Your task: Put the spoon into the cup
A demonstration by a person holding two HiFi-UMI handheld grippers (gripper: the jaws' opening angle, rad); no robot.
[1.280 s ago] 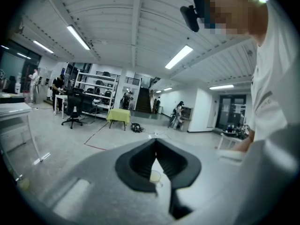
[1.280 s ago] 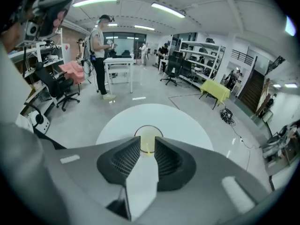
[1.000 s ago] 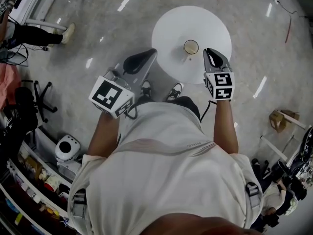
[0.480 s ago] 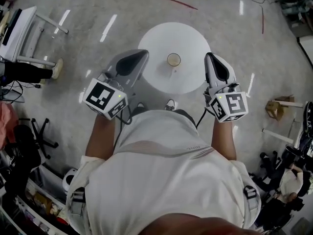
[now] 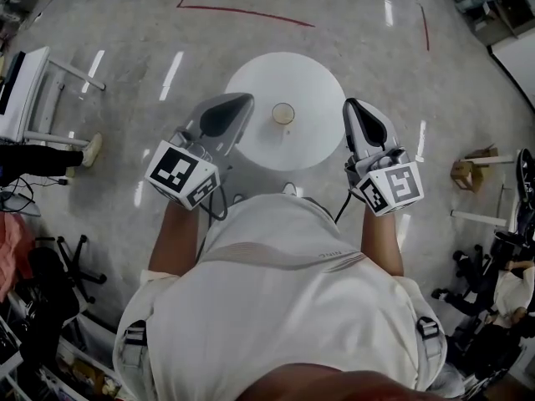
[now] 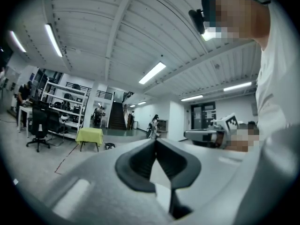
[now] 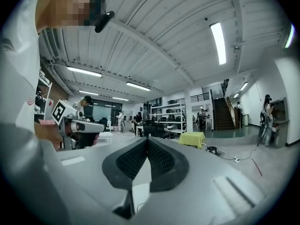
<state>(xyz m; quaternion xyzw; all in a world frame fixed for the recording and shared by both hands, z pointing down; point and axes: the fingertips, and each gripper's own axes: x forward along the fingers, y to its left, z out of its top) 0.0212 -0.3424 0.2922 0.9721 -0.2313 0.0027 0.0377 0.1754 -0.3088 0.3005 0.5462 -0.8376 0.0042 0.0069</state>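
Observation:
In the head view a paper cup (image 5: pixel 283 113) stands near the middle of a small round white table (image 5: pixel 313 90). A small thin thing lies just in front of the cup; it is too small to tell whether it is the spoon. My left gripper (image 5: pixel 242 100) hangs by the table's left edge, jaws shut and empty. My right gripper (image 5: pixel 353 105) hangs by the table's right edge, also shut and empty. Both gripper views look out into the hall, with the left gripper (image 6: pixel 155 142) and the right gripper (image 7: pixel 147 139) closed tip to tip; neither shows the table.
Grey polished floor surrounds the table, with a red tape line (image 5: pixel 242 9) beyond it. A white desk (image 5: pixel 25 90) and a bystander's shoe (image 5: pixel 92 149) are at the left, a dark office chair (image 5: pixel 50 307) at lower left, and a brown box (image 5: pixel 468 170) at the right.
The table and cup look smaller and further off. My right gripper, which was over the table beside the cup, is now off its right edge. Both grippers stay shut.

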